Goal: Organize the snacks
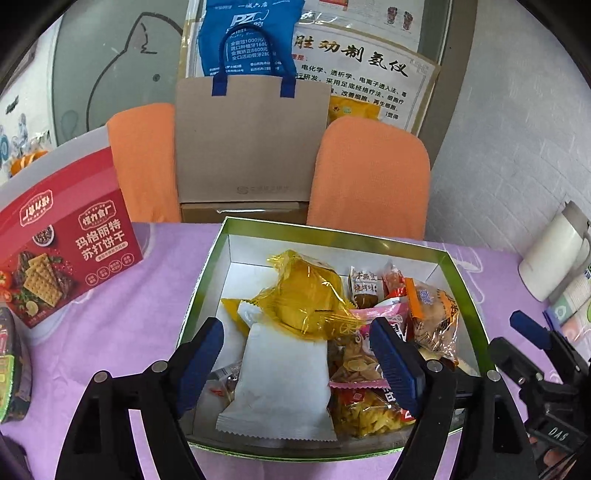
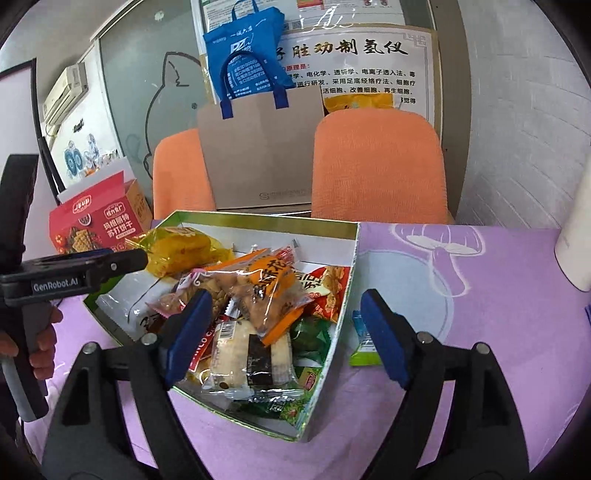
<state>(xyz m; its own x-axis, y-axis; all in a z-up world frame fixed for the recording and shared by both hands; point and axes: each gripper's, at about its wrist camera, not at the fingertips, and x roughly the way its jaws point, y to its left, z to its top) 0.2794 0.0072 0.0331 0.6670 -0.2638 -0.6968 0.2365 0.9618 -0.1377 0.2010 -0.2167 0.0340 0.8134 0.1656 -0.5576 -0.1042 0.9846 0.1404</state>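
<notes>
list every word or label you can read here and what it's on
"玛格丽特 苏打饼干": red cracker box
"GenRobot.AI": left gripper
"DAS": right gripper
"PZ": blue bag
"肚功制氢仪": wall poster
Snack packet print and the poster's small lines: too blurred to read.

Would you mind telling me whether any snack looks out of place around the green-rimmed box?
Yes: one small green-and-blue snack packet lies on the purple tablecloth just outside the green-rimmed box's right wall, while the other snacks are piled inside. Both grippers' jaws stand open and empty.
</notes>
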